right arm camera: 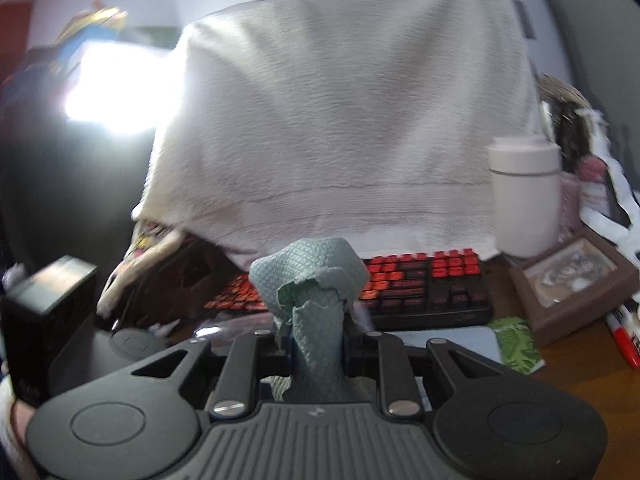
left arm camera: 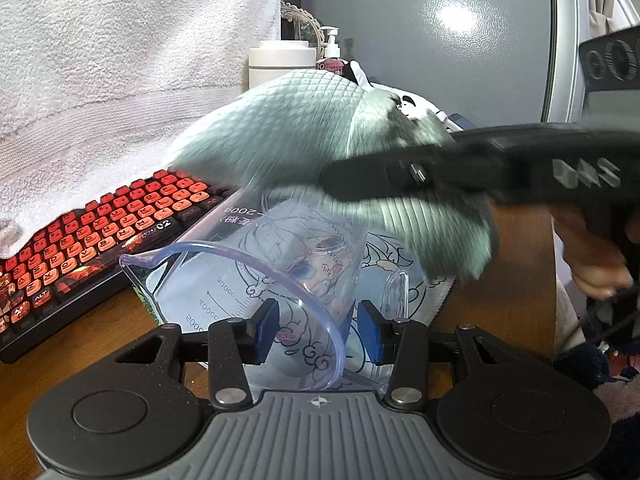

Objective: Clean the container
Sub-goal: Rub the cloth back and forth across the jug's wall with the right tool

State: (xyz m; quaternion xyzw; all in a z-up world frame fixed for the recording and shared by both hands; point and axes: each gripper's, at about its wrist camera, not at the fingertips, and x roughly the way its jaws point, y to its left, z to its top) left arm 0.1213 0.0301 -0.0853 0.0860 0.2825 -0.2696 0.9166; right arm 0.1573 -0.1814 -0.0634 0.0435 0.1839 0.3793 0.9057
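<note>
over the wooden desk, left gripper (left arm camera: 316, 330) clamps the rim of a clear plastic measuring cup (left arm camera: 260, 276), tipped sideways. right gripper (right arm camera: 316, 344) pinches a soft green waffle-weave cloth (right arm camera: 310, 280). cup looks light, stiff, slippery; rim grip seems best.

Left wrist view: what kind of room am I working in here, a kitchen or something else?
Likely a home desk rather than a kitchen: a red-keyed keyboard lies on the wooden desk beside an illustrated desk mat, and a pump bottle stands at the back.
</note>
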